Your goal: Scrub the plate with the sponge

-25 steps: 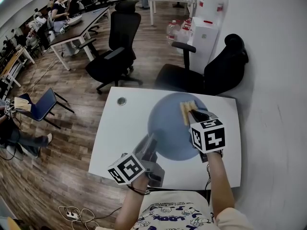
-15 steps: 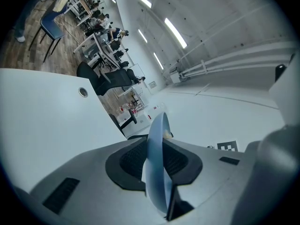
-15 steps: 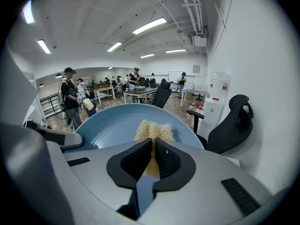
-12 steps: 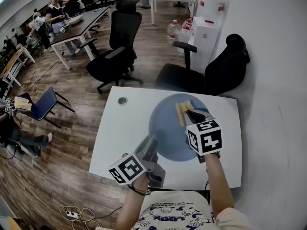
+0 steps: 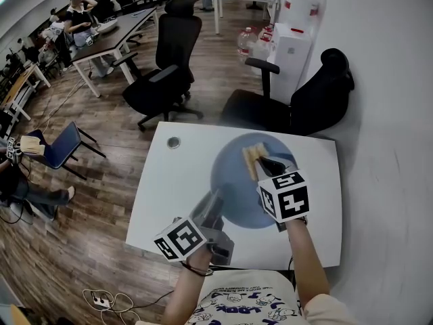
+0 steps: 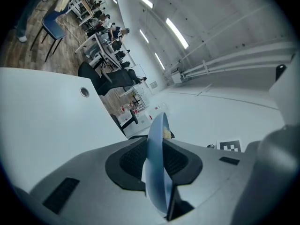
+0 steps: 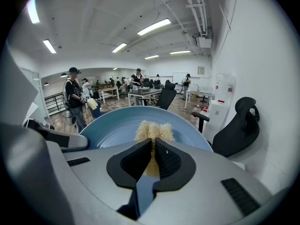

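Observation:
A big blue plate (image 5: pixel 237 181) lies on the white table (image 5: pixel 169 181). My left gripper (image 5: pixel 214 205) is shut on the plate's near-left rim; in the left gripper view the plate's edge (image 6: pixel 157 153) stands pinched between the jaws. My right gripper (image 5: pixel 265 164) is shut on a pale yellow sponge (image 5: pixel 253 156) that rests on the plate's far part. In the right gripper view the sponge (image 7: pixel 153 131) sticks out past the jaws against the plate (image 7: pixel 112 128).
A black office chair (image 5: pixel 298 107) stands just behind the table's far edge and another black chair (image 5: pixel 162 73) further left. A small round cable hole (image 5: pixel 174 141) sits near the table's far-left corner. People sit at desks at the far left.
The right gripper has slid the sponge leftward and a little nearer across the plate. The left gripper and the plate have stayed put.

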`<state>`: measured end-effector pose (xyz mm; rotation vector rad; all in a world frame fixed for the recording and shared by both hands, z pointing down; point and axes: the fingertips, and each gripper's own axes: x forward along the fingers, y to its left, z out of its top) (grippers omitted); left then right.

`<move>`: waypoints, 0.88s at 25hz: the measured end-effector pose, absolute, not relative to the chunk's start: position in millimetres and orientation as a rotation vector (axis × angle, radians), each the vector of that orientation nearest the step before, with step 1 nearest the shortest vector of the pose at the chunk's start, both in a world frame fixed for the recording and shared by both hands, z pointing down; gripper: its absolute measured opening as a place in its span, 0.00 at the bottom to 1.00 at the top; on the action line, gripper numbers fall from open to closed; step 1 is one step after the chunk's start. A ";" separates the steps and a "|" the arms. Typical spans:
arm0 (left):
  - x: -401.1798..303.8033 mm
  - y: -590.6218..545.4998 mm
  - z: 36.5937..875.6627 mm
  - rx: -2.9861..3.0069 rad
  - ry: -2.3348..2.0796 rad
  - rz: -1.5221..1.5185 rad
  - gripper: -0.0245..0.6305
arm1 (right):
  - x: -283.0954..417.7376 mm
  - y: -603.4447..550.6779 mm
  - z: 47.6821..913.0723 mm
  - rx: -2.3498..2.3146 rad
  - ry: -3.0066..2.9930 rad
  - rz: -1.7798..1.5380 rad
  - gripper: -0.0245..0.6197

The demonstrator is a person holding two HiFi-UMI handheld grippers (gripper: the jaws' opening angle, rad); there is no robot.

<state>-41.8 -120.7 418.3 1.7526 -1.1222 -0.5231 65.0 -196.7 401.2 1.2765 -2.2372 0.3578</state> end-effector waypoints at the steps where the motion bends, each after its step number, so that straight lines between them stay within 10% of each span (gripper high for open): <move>1: -42.1 -121.5 418.2 1.752 -1.123 -0.523 0.15 | 63.6 -196.9 401.3 1.273 -2.240 0.357 0.10; 22: -50.8 -119.3 419.4 1.739 -1.134 -0.524 0.16 | 31.2 -182.7 402.7 1.179 -2.295 0.335 0.10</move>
